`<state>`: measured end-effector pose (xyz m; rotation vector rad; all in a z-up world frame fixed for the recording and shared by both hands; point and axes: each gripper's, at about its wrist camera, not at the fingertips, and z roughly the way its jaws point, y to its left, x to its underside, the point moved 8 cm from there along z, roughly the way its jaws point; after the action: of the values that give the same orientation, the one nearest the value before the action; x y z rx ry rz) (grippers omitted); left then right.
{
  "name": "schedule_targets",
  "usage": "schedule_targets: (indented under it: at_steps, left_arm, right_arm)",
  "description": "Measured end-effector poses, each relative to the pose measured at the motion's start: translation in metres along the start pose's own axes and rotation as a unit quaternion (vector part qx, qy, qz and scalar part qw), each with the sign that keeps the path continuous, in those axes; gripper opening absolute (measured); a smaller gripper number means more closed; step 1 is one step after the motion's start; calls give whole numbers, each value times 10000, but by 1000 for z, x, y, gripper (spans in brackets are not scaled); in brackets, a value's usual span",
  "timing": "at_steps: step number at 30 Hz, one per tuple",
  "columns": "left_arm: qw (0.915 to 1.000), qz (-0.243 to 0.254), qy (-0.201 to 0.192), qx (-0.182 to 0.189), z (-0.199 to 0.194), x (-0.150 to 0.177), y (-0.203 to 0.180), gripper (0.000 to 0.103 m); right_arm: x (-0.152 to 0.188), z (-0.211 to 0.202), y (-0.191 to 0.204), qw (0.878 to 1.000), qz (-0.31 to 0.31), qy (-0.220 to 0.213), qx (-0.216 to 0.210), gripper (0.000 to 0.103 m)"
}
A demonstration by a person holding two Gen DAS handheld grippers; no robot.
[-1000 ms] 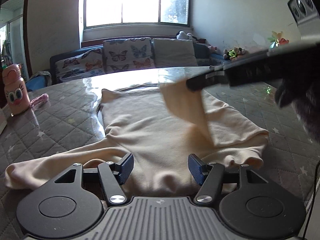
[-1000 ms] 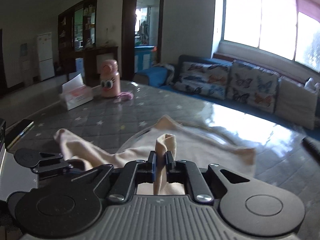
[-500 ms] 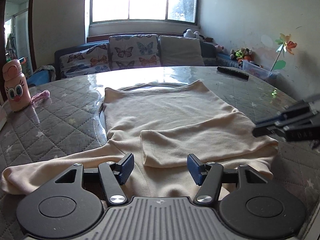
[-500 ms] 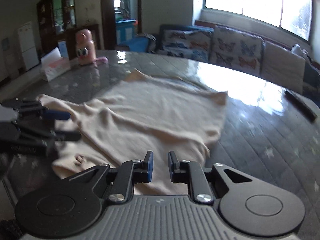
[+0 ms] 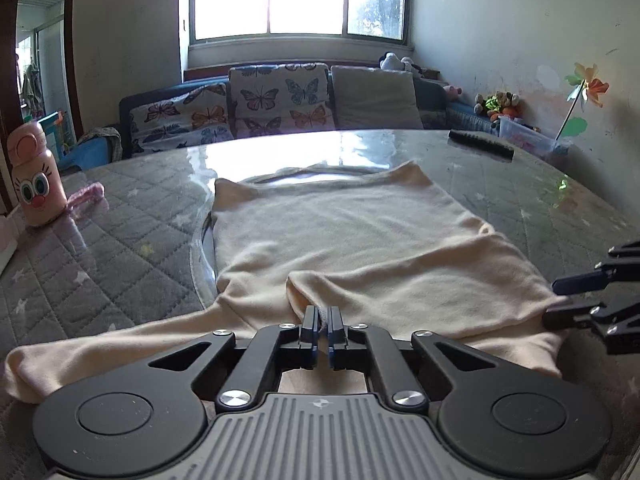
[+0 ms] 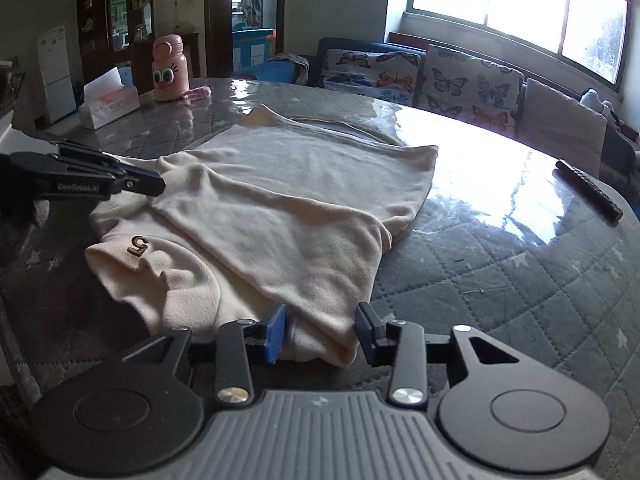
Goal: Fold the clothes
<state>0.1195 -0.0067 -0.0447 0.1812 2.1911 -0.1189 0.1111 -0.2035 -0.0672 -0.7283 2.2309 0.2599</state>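
Note:
A cream long-sleeved top (image 5: pixel 340 240) lies flat on the quilted table, one sleeve folded across its body and the other sleeve (image 5: pixel 100 344) stretched out to the left. My left gripper (image 5: pixel 321 328) is shut on the folded sleeve's cuff at the near edge. In the right wrist view the top (image 6: pixel 288 200) shows a small brown "5" badge (image 6: pixel 138 245). My right gripper (image 6: pixel 322 332) is open, its jaws either side of the folded shoulder edge. The left gripper (image 6: pixel 158 184) shows at the left there.
A pink cartoon bottle (image 5: pixel 36 176) and a pink strap stand at the table's left. A tissue box (image 6: pixel 108 104) sits beside it. A black remote (image 5: pixel 480 146) lies at the far right. A sofa with butterfly cushions (image 5: pixel 276 100) stands behind the table.
The right gripper laid the sleeve across the body, let go and opened wide at the shoulder edge. The left gripper went from open to shut on the folded sleeve's cuff.

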Motion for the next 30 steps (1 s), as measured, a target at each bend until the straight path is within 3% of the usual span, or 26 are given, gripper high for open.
schedule_targets:
  at_steps: [4, 9, 12, 17, 24, 30]
  left_arm:
    - [9996, -149, -186, 170, -15, -17, -3, 4]
    - [9970, -477, -370, 476, -38, -30, -4, 4]
    - [9972, -500, -233, 500, -38, -18, 0, 4]
    - [9983, -414, 363, 165, -18, 18, 13, 7]
    - [9993, -266, 30, 246, -27, 1, 13, 8]
    - [9984, -219, 157, 494, 2, -2, -2, 8]
  right_arm:
    - [0, -1, -4, 9999, 88, -36, 63, 35]
    - [3, -6, -8, 9996, 185, -71, 177, 16]
    - [5, -9, -10, 9995, 253, -57, 162, 16]
    - [7, -11, -14, 9996, 276, 77, 65, 17]
    - [-20, -21, -13, 9996, 227, -116, -140, 18]
    - [-49, 11, -10, 9990, 245, -331, -174, 21]
